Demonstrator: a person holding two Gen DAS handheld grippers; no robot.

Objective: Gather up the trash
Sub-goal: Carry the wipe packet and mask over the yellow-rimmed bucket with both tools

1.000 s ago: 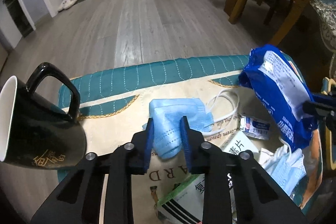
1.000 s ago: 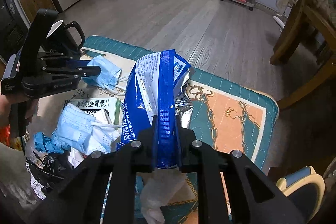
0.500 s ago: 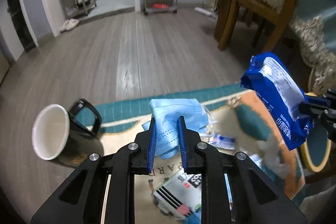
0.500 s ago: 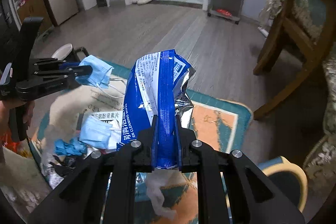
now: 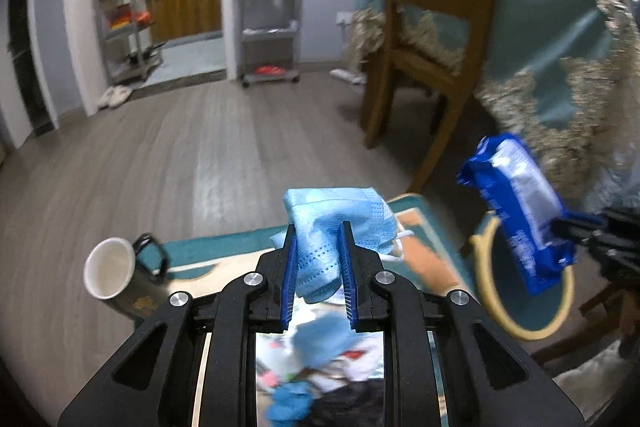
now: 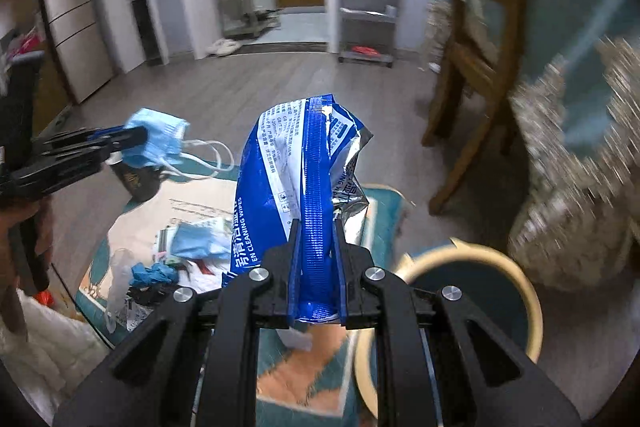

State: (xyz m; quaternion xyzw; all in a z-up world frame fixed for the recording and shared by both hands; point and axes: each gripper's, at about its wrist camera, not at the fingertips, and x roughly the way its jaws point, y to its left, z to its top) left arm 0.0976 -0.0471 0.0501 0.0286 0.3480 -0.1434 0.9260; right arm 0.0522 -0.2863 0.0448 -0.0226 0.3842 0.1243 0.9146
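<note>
My left gripper (image 5: 318, 241) is shut on a light blue face mask (image 5: 336, 223) and holds it in the air above the low table; the mask also shows in the right wrist view (image 6: 158, 143), its white ear loops hanging. My right gripper (image 6: 314, 235) is shut on a blue wipes wrapper (image 6: 296, 179), held upright in the air; the wrapper also shows in the left wrist view (image 5: 520, 207). Below and to the right stands a round bin with a cream rim (image 6: 532, 303), dark teal inside; the rim also shows in the left wrist view (image 5: 484, 275).
The low table's teal and orange cloth (image 6: 296, 371) bears more masks (image 6: 200, 241), blue gloves (image 6: 154, 273), paper and wrappers. A black mug (image 5: 120, 281) stands at its far left. A wooden chair (image 5: 424, 39) and a cloth-draped table (image 5: 560, 67) stand to the right.
Both grippers have risen from the table, carrying the mask and the wrapper up and to the right. The bin has come into view below the right gripper.
</note>
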